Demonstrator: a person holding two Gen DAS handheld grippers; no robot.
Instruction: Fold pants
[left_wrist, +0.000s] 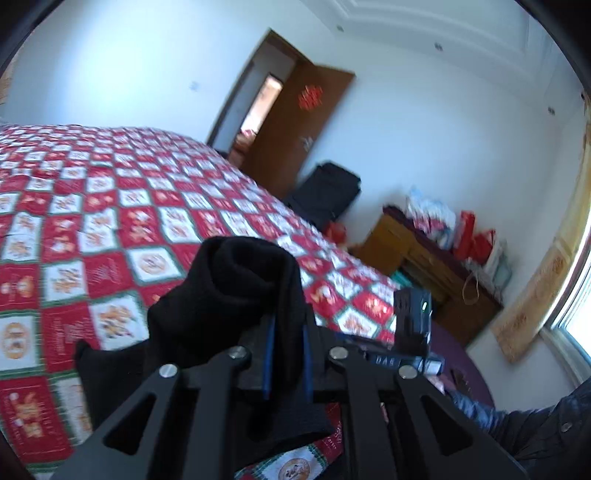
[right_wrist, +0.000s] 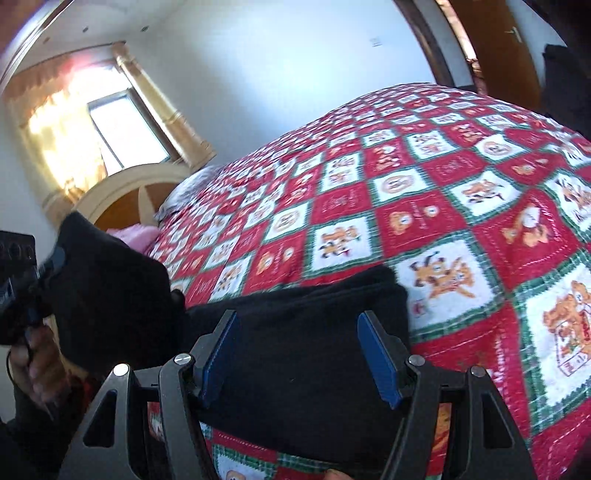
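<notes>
The black pants (right_wrist: 295, 369) lie on the near part of a red, white and green patchwork quilt (right_wrist: 424, 206). My left gripper (left_wrist: 289, 325) is shut on a bunched fold of the pants (left_wrist: 236, 280) and holds it lifted above the quilt (left_wrist: 92, 221). The right wrist view shows that lifted fold (right_wrist: 110, 288) at the left, with the left gripper (right_wrist: 22, 280) and a hand (right_wrist: 33, 362) behind it. My right gripper (right_wrist: 297, 315) stands open over the flat part of the pants, blue pads (right_wrist: 376, 358) wide apart, the cloth showing between them. In the left wrist view the right gripper (left_wrist: 412, 325) is at the right.
A brown door (left_wrist: 295, 122) stands open beyond the bed, a black bag (left_wrist: 328, 192) beside it. A wooden desk (left_wrist: 424, 266) holds red bags. A dark sleeve (left_wrist: 535, 428) is at lower right. A headboard (right_wrist: 122, 195), a pink cloth (right_wrist: 133, 234) and a bright window (right_wrist: 125, 129) lie far left.
</notes>
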